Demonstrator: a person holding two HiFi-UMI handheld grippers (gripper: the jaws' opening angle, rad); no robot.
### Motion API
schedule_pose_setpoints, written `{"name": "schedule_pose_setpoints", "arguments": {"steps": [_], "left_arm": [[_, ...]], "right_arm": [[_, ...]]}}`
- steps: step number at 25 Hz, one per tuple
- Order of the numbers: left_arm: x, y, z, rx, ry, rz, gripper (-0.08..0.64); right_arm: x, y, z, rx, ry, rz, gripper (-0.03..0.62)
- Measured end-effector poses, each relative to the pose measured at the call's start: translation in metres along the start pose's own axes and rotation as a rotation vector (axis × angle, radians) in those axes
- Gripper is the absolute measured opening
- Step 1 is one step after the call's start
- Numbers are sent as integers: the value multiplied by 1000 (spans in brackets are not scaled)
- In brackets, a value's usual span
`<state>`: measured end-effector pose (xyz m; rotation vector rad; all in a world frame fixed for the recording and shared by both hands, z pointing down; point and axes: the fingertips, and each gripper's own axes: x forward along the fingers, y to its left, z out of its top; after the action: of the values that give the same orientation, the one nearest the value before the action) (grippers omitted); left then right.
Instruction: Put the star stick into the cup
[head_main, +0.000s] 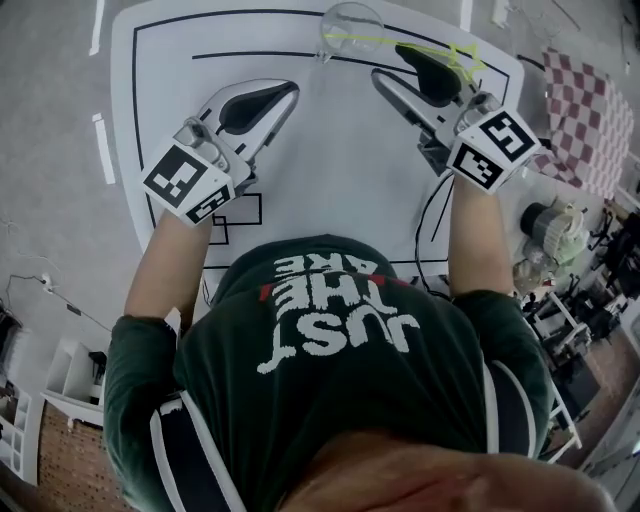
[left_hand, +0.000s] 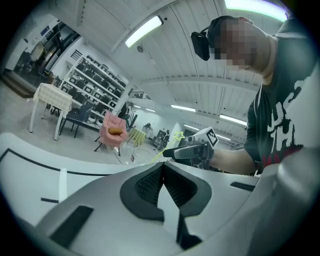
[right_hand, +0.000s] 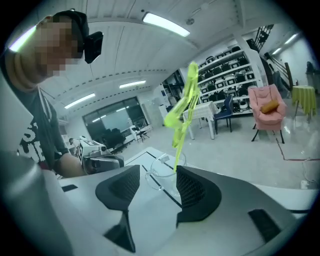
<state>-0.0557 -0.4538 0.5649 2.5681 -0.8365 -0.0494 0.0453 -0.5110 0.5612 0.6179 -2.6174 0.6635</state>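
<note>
Star stick (head_main: 390, 41) in cup (head_main: 365, 18), right tool (head_main: 392, 62) beside, checkered cloth (head_main: 585, 120) beyond

One clear cup (head_main: 352, 25), one yellow-green star stick (head_main: 385, 40), one white table (head_main: 330, 160). Two grippers, a left gripper (head_main: 288, 90) and a right gripper (head_main: 390, 66), and one person (head_main: 340, 340). Farther off: one pink armchair (right_hand: 267, 107), one checked cloth (head_main: 585, 120).

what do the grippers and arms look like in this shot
The left gripper and right gripper have pale grey, tapering shells with black ribbed pads inside the jaws. Each carries a white cube with black square markers at the hand end. The person wears a dark green short-sleeved shirt with white lettering.
</note>
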Motion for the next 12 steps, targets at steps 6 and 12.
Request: {"name": "schedule_pose_setpoints", "arguments": {"steps": [6, 12], "left_arm": [[-24, -16, 23, 7, -44, 7, 11], [-60, -41, 44, 17, -56, -11, 11]], "right_arm": [[-14, 26, 2, 29, 6, -20, 236], [-22, 40, -8, 66, 62, -102, 236]]}}
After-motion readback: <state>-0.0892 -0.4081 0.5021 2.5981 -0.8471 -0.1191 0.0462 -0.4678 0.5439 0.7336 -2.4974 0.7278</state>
